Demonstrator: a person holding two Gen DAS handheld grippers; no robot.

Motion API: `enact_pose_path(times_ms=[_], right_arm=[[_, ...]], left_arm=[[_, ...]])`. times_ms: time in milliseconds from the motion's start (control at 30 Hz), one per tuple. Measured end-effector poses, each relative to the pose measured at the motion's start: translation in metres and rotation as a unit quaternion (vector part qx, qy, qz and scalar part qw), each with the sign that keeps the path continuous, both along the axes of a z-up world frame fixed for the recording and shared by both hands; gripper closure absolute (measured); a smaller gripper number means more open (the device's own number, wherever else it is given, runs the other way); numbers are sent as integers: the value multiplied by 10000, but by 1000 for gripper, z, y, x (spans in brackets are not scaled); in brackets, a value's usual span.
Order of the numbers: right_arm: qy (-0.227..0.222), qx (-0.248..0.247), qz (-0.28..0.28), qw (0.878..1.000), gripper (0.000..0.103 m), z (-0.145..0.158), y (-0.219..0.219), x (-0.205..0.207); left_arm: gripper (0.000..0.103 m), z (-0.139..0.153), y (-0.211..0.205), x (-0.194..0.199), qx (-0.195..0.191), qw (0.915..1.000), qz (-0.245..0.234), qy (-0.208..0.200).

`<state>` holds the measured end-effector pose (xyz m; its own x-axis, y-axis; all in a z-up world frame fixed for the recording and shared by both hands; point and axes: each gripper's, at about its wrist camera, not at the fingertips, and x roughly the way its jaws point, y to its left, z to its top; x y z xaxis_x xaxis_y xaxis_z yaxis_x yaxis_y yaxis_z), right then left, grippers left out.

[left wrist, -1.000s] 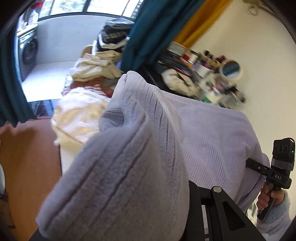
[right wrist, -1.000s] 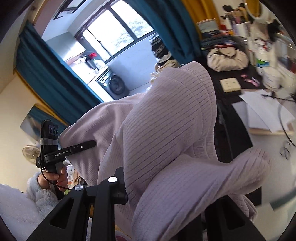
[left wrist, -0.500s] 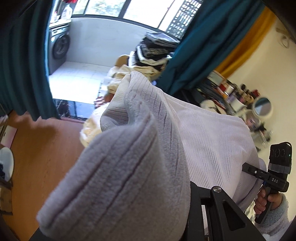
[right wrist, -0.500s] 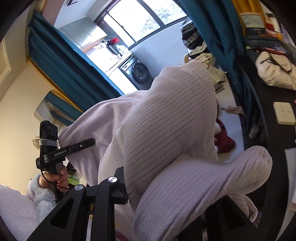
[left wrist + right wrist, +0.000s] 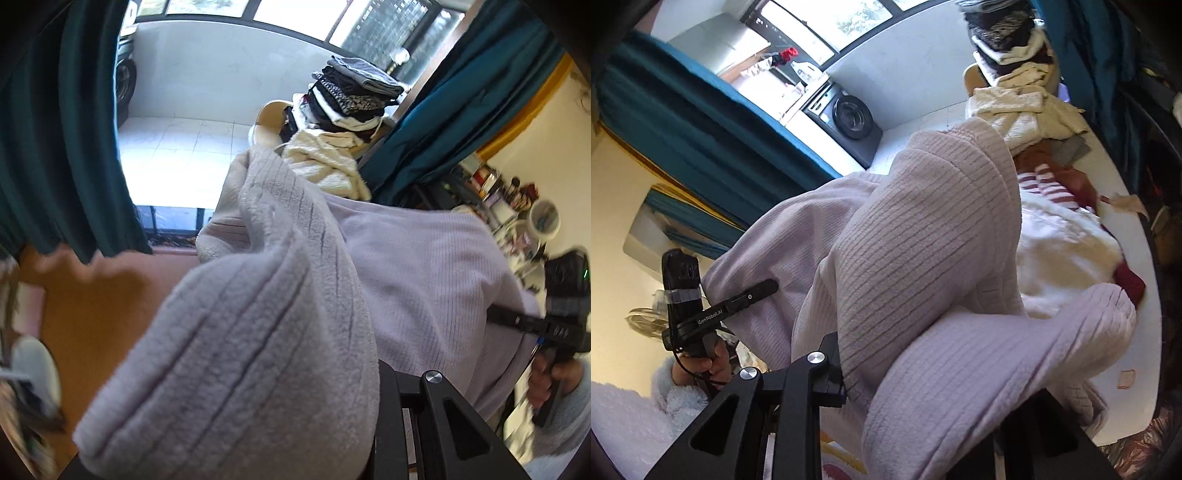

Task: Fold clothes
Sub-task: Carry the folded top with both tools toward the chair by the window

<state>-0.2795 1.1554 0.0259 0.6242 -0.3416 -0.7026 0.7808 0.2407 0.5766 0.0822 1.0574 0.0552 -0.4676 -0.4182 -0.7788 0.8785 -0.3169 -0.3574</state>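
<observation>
Left gripper (image 5: pixel 764 288): pinching one end of the lilac ribbed garment (image 5: pixel 424 273), held up in the air; fingertips buried in cloth in its own view, the clamp seen from the right wrist camera

Lilac ribbed garment: hanging stretched between both tools, bunched thick over each wrist camera, off every surface; which part of the garment is gripped cannot be told

Right gripper (image 5: pixel 493 315): pressed onto the other end of the same garment, a bare hand (image 5: pixel 546 376) on its handle

White surface (image 5: pixel 1145 369): low at the right of the right wrist view, under a loose heap of white fleece and red-striped clothes (image 5: pixel 1067 236), none of it folded

Far pile (image 5: pixel 351 92): dark and cream clothes stacked on a chair by the window, seemingly folded, though too distant to be sure

Done: garment picked up and spread by two ends

Left: probably everything of the fold itself; no crease made yet, garment not yet laid flat, heap on the surface untouched
</observation>
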Motion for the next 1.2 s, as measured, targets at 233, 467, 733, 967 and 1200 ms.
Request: enact_pose_path(times_ms=[233,467,733,967,1200], right_arm=[[-135,161,254,9995,75,-5,-37,107],[-347,268,140,9989,75,-16,-82,145],[-396,-40,-229,9989,75,-7,-178,150],[-673,-497,-931,9921,75,21,-305,87],[-496,-1485,-1563,9752,75,109,-421,-4]], left_arm=[[76,-12,-46,87,48,9998,170,-60],[77,-13,-108,119,87,9996,251,-83],[77,-3,-221,92,-161,9998,-56,54],[77,48,-384,-6,-570,9959,-696,118],[76,142,-519,-126,-1373,9765,-1599,461]])
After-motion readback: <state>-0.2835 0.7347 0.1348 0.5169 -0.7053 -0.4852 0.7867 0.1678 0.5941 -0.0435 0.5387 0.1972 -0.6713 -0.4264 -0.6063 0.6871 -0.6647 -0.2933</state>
